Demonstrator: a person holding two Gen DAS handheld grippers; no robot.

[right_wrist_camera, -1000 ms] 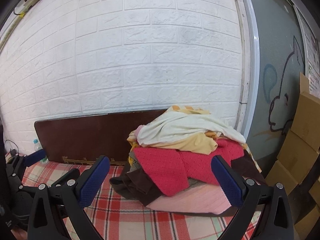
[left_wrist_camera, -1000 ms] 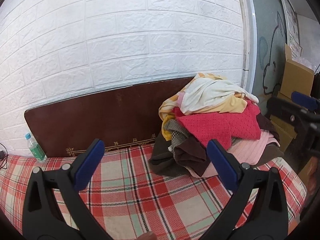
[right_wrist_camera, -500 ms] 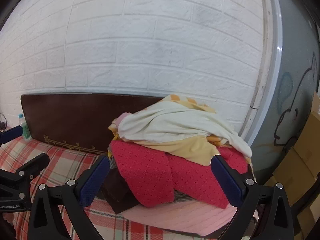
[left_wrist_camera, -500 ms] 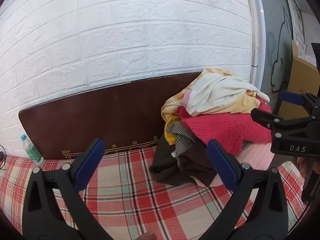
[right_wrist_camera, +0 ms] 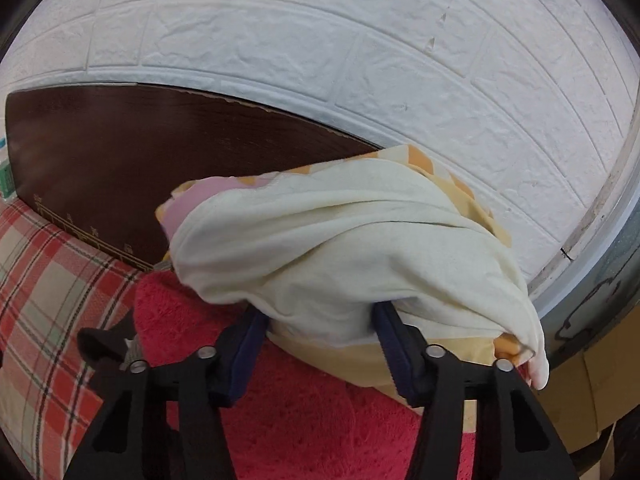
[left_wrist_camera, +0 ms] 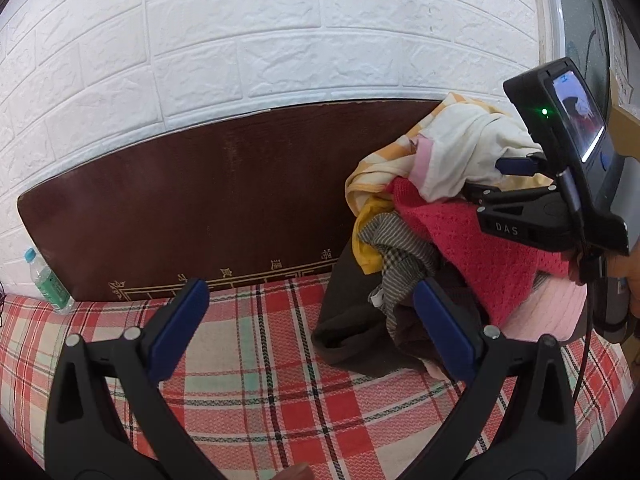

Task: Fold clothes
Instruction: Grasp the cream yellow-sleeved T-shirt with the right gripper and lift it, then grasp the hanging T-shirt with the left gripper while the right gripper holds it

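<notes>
Jaws of your right gripper [right_wrist_camera: 320, 340] have just been closing around the cream shirt [right_wrist_camera: 352, 248]; squeeze firmly before lifting. Left gripper [left_wrist_camera: 312, 320] gapes, holding nothing.

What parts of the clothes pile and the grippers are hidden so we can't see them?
- Right gripper fingertips: right wrist view, buried under the cream cloth, so whether they pinch it is unclear.
- Right side of the clothes pile: left wrist view, blocked by the right gripper's body.
- Bottom garments: right wrist view, covered by the red knit.
- Water bottle label: too small.

Right tool [right_wrist_camera: 320, 320] reached pile, closing round cream garment [right_wrist_camera: 340, 248].
</notes>
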